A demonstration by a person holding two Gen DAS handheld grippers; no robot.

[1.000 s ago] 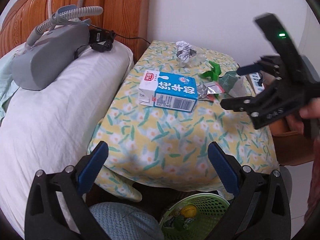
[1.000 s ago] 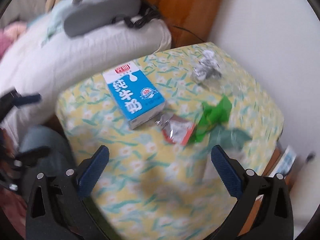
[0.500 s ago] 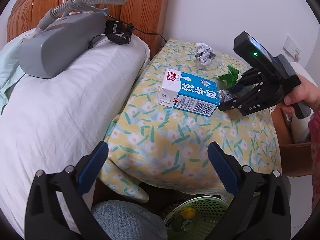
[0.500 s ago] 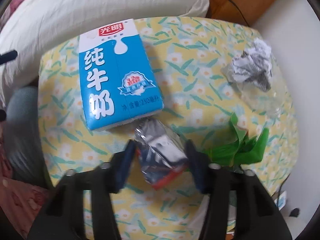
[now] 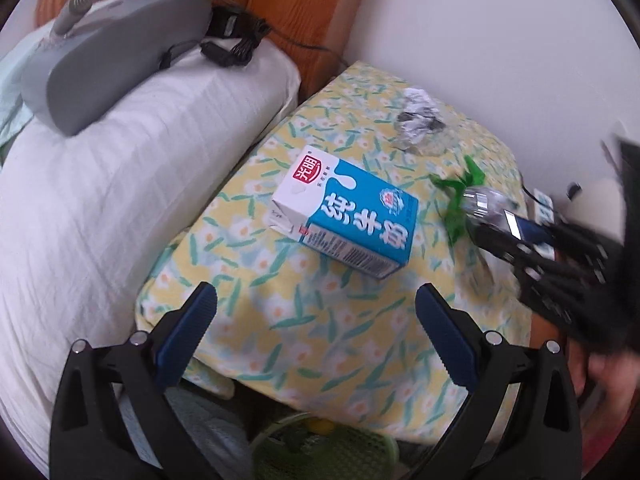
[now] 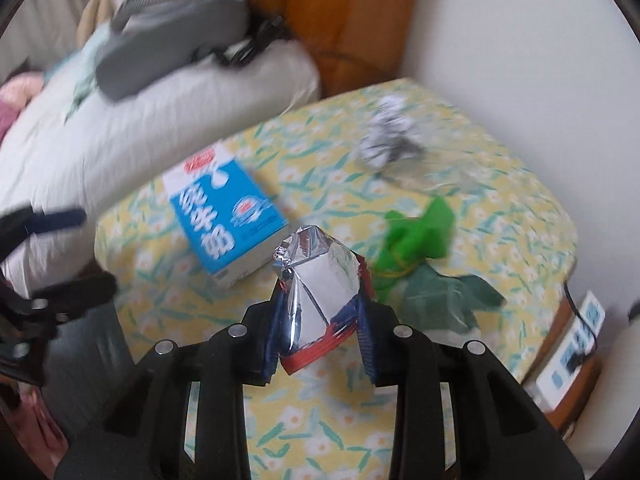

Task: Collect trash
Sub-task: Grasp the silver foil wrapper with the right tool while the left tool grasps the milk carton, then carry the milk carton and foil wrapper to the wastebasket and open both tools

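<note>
Right gripper (image 6: pixel 320 336) jaws had just been closing, clamped on the foil wrapper (image 6: pixel 320 280); left gripper (image 5: pixel 316 336) jaws were held wide, milk carton (image 5: pixel 352 216) ahead of them on the desk (image 5: pixel 320 320).

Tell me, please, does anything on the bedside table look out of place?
The milk carton lies on its side on the floral cloth, with crumpled paper and a green wrapper strewn behind it.

Black fingers (image 5: pixel 188 332) (blue ribbed pads (image 5: pixel 444 340), silver screws).
</note>
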